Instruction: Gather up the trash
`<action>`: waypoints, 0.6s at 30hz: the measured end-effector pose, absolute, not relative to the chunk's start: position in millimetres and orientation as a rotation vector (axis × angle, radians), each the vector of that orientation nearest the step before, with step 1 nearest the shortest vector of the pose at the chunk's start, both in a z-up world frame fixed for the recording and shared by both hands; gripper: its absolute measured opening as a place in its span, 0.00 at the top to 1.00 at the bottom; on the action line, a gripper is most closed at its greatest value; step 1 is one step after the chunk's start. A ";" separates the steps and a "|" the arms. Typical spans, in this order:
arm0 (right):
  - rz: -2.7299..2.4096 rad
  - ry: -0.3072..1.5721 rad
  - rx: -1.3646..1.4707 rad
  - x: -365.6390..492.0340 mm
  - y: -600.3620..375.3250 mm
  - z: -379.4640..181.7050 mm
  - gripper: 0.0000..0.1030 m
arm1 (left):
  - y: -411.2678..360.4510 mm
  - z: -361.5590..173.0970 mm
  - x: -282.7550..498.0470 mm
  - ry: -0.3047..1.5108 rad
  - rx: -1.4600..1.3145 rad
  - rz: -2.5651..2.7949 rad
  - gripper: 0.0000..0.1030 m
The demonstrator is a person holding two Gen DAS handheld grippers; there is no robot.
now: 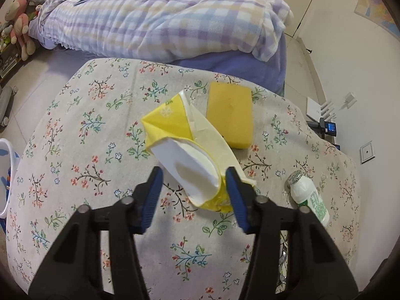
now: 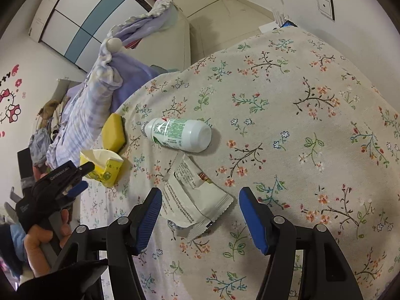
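Partly hidden behind left gripper [image 1: 194, 176] fingers [image 1: 235, 195]: yellow tissue pack [image 1: 185, 147].

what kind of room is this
Most likely a bedroom: a bed with a rumpled plaid blanket, stuffed toys beside it, and a wardrobe near the flowered tablecloth.

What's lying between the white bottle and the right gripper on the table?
A torn white snack wrapper lies between the white bottle and the right gripper, reaching in between its open fingers; the right wrist view shows it.
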State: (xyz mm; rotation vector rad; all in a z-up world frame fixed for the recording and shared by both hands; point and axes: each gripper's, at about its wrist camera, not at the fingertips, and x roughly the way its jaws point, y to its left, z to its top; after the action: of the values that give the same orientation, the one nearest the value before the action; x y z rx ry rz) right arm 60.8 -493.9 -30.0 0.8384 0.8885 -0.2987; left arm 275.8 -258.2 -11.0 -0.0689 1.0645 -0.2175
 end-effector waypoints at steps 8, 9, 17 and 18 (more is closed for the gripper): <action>-0.262 0.918 0.807 71.4 -487.1 -39.1 0.36 | -252.8 -12.7 268.3 1.051 -0.023 -0.216 0.86; -0.258 0.923 0.795 72.9 -485.5 -39.8 0.36 | -250.8 -10.9 266.0 1.042 -0.014 -0.226 0.86; -0.235 0.981 0.657 84.2 -464.2 -47.6 0.36 | -223.7 3.7 239.6 1.004 0.062 -0.286 0.86; -0.237 0.987 0.645 84.9 -462.2 -48.4 0.36 | -219.2 5.3 235.3 1.000 0.069 -0.293 0.86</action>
State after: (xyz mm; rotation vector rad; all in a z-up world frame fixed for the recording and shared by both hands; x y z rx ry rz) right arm 84.9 -462.2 -48.4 0.6448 0.9869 -0.2365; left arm 235.3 -219.2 5.3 0.0688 0.9997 -0.2925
